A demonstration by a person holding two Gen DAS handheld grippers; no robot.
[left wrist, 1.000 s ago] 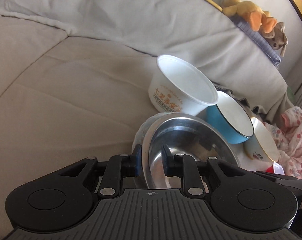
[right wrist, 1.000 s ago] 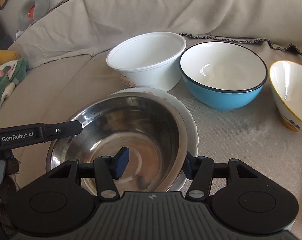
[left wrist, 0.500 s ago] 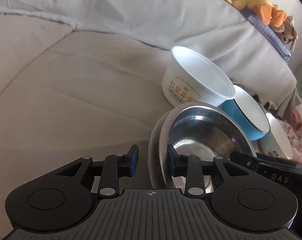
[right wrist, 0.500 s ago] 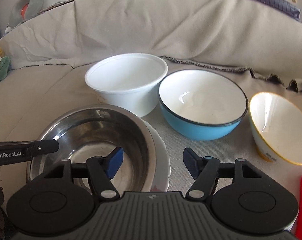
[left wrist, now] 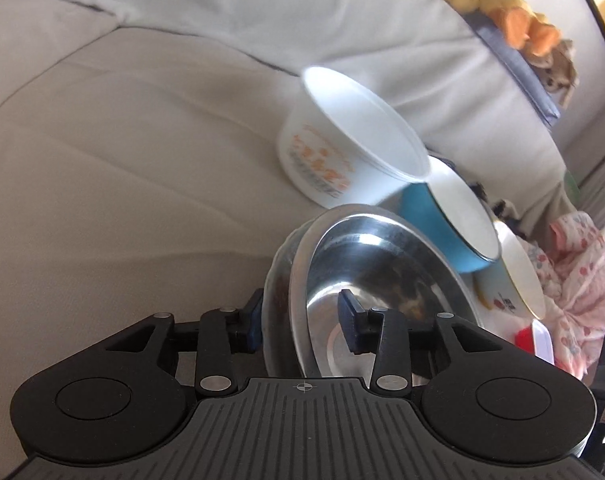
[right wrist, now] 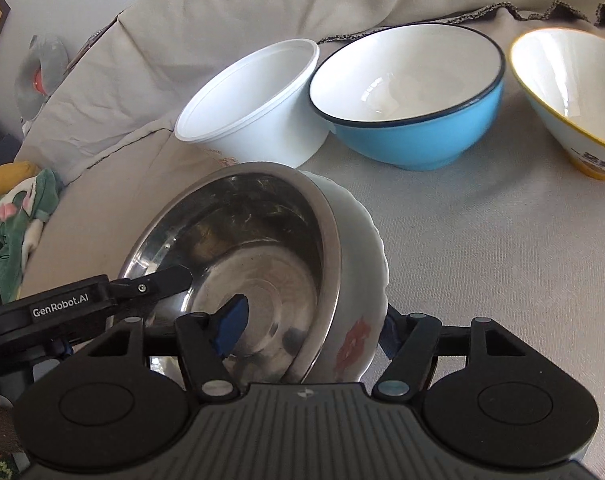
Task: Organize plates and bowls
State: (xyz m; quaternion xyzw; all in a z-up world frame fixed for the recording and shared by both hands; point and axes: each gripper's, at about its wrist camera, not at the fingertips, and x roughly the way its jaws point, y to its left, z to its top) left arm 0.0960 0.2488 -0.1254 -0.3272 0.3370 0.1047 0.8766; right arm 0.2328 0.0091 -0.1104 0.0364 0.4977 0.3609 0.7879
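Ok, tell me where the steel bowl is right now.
The steel bowl sits nested in the white plate, low centre in both wrist views, tilted between both grippers, just in front of the white plastic bowl.

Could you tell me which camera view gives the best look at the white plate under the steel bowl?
The right wrist view: the white plate shows its scalloped rim and red pattern beside the steel bowl. The left wrist view shows only a thin edge of it behind the bowl.
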